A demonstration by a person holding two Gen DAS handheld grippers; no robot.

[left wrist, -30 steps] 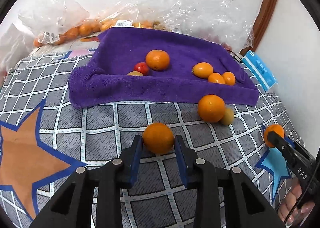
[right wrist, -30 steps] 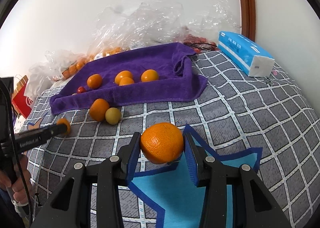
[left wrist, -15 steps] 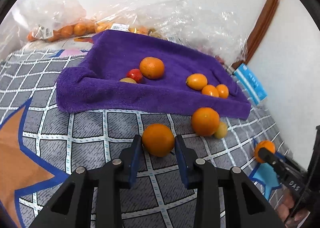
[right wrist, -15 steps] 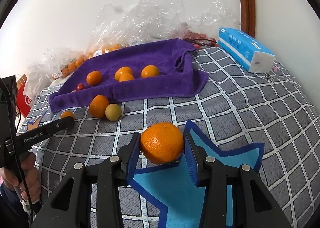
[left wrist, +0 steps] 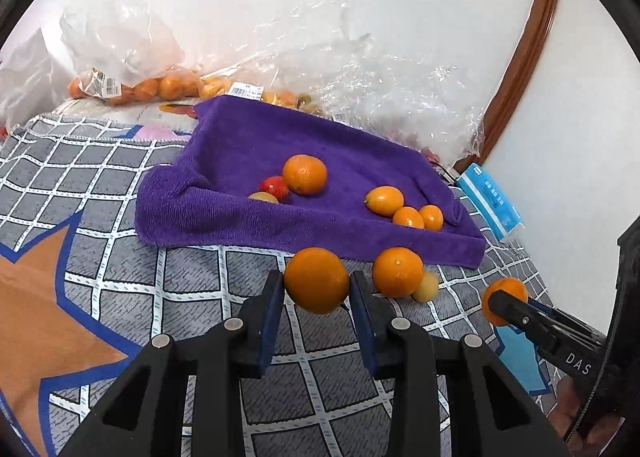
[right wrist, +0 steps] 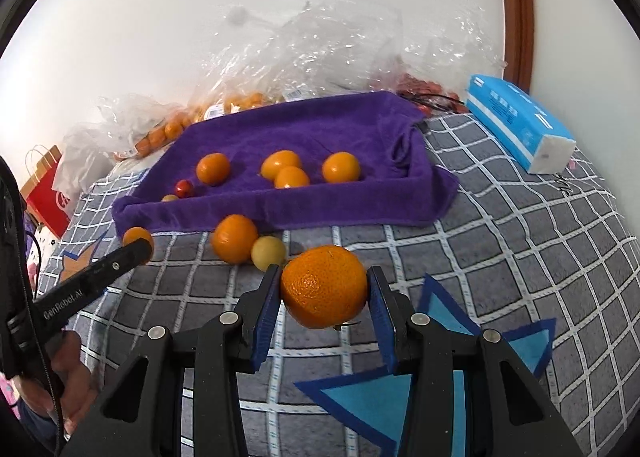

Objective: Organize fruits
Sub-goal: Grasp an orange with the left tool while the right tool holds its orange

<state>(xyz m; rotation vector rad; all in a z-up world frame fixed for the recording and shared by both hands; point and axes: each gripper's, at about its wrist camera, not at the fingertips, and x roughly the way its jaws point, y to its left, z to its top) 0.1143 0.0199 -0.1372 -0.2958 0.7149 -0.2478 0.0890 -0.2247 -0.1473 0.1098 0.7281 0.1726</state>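
My left gripper is shut on an orange, held above the checked cloth just before the purple towel. My right gripper is shut on a larger orange, also before the purple towel. On the towel lie an orange, a red fruit, a yellow fruit and three small oranges. A loose orange and a yellow fruit lie on the cloth by the towel's front edge.
Clear plastic bags with more oranges stand behind the towel against the wall. A blue tissue pack lies at the right. A red paper bag stands at the far left. The grey checked cloth has star patterns.
Both grippers have moved toward the towel with their oranges held. The left one has lifted and moved right, so the towel and loose fruits look nearer.
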